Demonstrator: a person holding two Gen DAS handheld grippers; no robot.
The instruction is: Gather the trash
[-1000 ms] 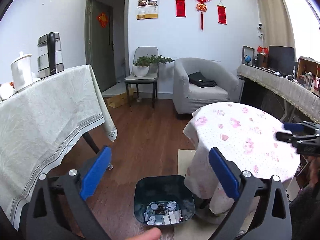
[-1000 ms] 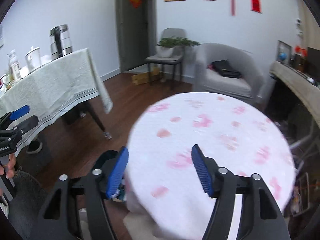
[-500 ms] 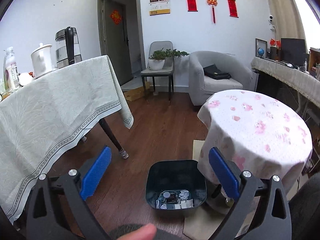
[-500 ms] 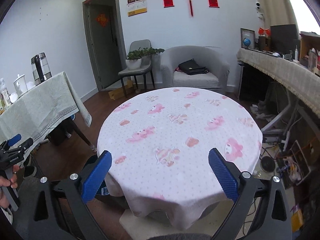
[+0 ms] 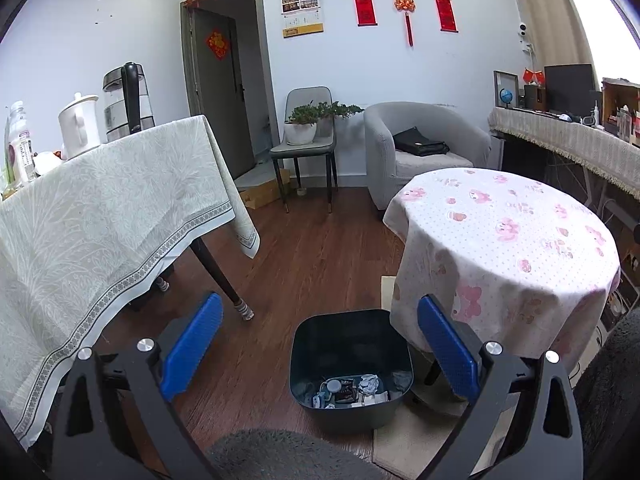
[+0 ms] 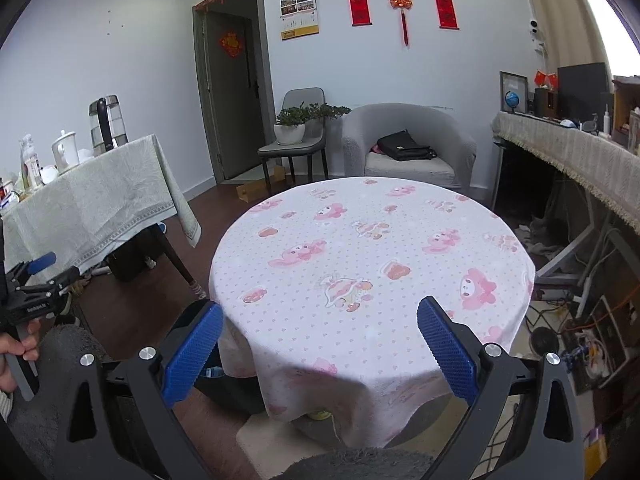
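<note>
A dark plastic bin stands on the wood floor against the round table, with crumpled paper and wrappers in its bottom. My left gripper hangs open above and in front of the bin, nothing between its blue pads. My right gripper is open just as wide, facing the round table's pink-print cloth, and holds nothing. In the right wrist view the bin is mostly hidden behind the cloth. The left gripper shows at that view's left edge, held by a hand.
A long table with a pale green cloth stands left, bearing a kettle, a white jug and a bottle. Behind are a chair with a plant, a grey armchair and a desk. Cables lie on the floor at right.
The right gripper opened wider and swung from the bin's side to face the round table squarely. The left view drew back and sank a little; the right gripper has left its edge.
</note>
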